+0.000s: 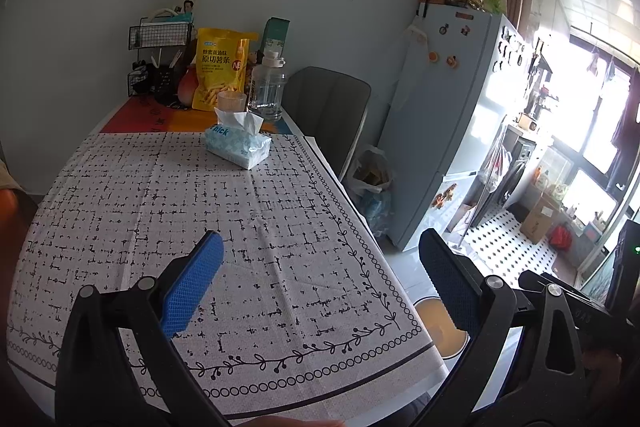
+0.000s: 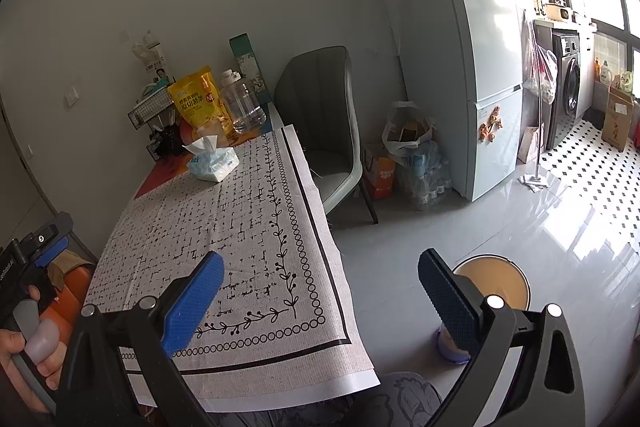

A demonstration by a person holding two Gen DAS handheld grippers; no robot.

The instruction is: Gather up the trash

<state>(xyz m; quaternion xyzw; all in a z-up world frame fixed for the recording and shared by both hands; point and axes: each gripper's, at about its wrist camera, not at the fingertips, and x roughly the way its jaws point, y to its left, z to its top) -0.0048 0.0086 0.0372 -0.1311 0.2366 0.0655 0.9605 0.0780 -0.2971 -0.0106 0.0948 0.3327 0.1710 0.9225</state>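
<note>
My left gripper (image 1: 320,283) is open and empty above the near right part of the patterned tablecloth (image 1: 168,211). My right gripper (image 2: 320,291) is open and empty, held beyond the table's right edge (image 2: 320,227) over the floor. A round bin with a tan inside (image 2: 494,281) stands on the floor under the right gripper; it also shows in the left wrist view (image 1: 440,331). No loose trash shows on the cloth. A blue tissue pack (image 1: 238,143) lies at the far end of the cloth.
A yellow snack bag (image 1: 222,69), a clear water jug (image 1: 268,87) and a wire rack (image 1: 158,59) stand at the table's far end. A grey chair (image 2: 320,131) is at the right side. Bags and bottles (image 2: 412,155) sit by the fridge (image 2: 472,59).
</note>
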